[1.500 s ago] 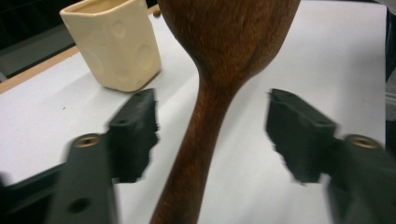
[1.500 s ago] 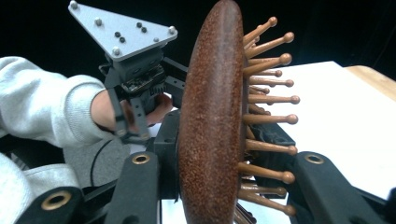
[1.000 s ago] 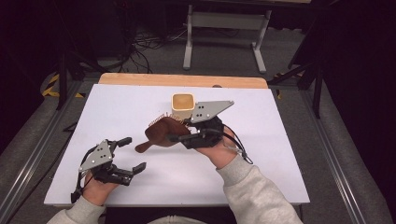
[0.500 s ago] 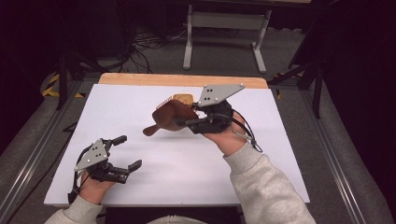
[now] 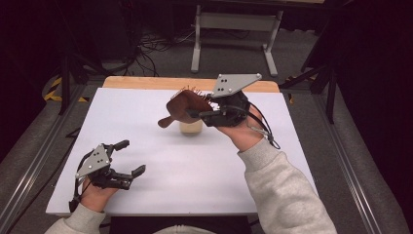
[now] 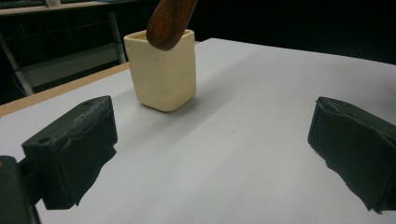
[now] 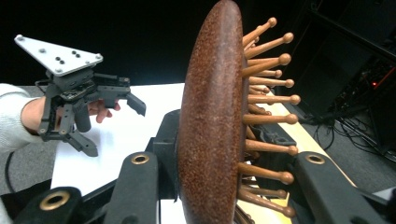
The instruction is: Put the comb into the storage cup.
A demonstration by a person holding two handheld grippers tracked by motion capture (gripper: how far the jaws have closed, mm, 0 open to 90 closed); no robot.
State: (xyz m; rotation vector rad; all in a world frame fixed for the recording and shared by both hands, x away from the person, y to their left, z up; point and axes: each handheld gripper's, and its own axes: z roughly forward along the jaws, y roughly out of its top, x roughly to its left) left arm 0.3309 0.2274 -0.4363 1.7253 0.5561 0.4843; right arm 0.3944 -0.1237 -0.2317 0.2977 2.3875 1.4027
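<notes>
Now my right claw (image 5: 197, 113) is raised above the middle of the table and its jaws are closed on a wooden hairbrush (image 5: 184, 109). In the right gripper view I see the brush standing on its edge between my two black jaws: the dark brown oval back faces one jaw, and the wooden pins with round tips point to the other side. In the high view the handle of the brush points down and to the left, and its end hangs just over a small cream cup (image 5: 191, 127). The cup stands upright on the white table (image 5: 204, 170), a little behind the centre. In the left gripper view the round end of the handle is at the rim of the cup, but I cannot tell if it touches the rim. My left claw (image 5: 127, 158) is low at the near left corner of the table, well apart from the cup. Its jaws are spread wide with nothing between them, and they point toward the cup. Behind the white table top a strip of light wood (image 5: 146, 82) shows along the far edge.
</notes>
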